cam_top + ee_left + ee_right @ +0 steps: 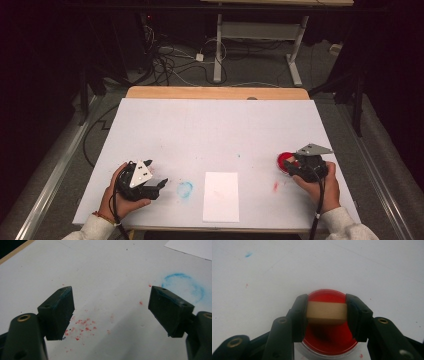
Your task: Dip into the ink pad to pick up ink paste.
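1. Table (215,130): a white sheet covers it, with a blue ring stain (184,189) and red specks on it. Keep the work over the sheet, since any drip will land there.
2. Paper (221,196): a white sheet near the front edge, between the two hands and apart from both. It looks like the place for the stamp, so leave it lying flat.
3. Dish (329,322): a round clear dish of red paint at the right of the table, directly under the right gripper (327,312). Bring the gripper straight down so the rim is not knocked.
4. Block (326,312): a small wooden block clamped square between the right gripper's jaws, level, over the paint (whether its underside touches the paint I cannot tell). Dip only the bottom face, keep it level, and lift straight up.
5. Left gripper (111,311): its jaws stand wide apart with nothing between them, low over the red specks at the left. It could hold down the paper when the block comes over.
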`<action>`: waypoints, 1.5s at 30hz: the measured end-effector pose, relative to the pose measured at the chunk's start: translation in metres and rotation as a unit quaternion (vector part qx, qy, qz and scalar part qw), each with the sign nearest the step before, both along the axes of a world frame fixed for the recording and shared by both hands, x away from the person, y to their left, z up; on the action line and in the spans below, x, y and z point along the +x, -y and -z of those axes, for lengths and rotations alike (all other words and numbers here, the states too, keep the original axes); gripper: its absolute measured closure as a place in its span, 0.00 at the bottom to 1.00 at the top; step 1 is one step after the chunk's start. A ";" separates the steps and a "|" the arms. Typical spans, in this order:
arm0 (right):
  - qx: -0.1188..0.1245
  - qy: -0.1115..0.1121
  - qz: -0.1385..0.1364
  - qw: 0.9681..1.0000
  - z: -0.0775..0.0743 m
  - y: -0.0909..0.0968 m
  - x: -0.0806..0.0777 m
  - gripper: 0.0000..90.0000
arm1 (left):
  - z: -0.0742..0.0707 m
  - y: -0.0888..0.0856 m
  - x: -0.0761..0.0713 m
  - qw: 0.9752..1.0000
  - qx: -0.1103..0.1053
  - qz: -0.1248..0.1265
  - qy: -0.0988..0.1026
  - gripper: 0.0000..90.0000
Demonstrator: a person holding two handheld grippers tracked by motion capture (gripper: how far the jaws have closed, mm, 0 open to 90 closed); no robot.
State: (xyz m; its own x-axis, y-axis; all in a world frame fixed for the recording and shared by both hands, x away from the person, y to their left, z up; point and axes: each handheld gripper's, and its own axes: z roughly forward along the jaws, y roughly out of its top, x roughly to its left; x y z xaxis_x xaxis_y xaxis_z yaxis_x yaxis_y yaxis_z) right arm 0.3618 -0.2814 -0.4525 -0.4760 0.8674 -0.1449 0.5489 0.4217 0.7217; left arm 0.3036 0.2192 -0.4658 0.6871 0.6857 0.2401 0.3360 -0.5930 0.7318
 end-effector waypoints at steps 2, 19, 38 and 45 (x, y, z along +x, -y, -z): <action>-0.003 -0.007 0.000 1.000 0.003 -0.001 0.000 0.62 | 0.000 0.000 0.000 1.000 0.001 0.001 0.000 0.23; 0.003 -0.035 0.013 0.999 0.002 -0.001 0.004 0.62 | -0.001 0.001 -0.003 1.000 0.003 0.004 0.006 0.23; 0.016 -0.044 0.004 0.999 0.003 0.003 0.006 0.62 | -0.001 0.003 -0.003 1.000 0.007 0.005 0.008 0.23; 0.004 -0.042 0.003 0.999 0.002 0.001 0.006 0.62 | 0.001 0.001 -0.001 1.000 0.012 0.004 0.006 0.23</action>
State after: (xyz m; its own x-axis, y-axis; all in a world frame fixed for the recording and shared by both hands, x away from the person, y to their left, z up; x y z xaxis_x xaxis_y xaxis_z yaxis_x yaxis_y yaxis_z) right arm 0.3674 -0.2827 -0.4548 -0.4812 0.8712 -0.0970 0.6099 0.4123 0.6768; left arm 0.3031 0.2181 -0.4669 0.6902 0.6735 0.2647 0.3225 -0.6137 0.7207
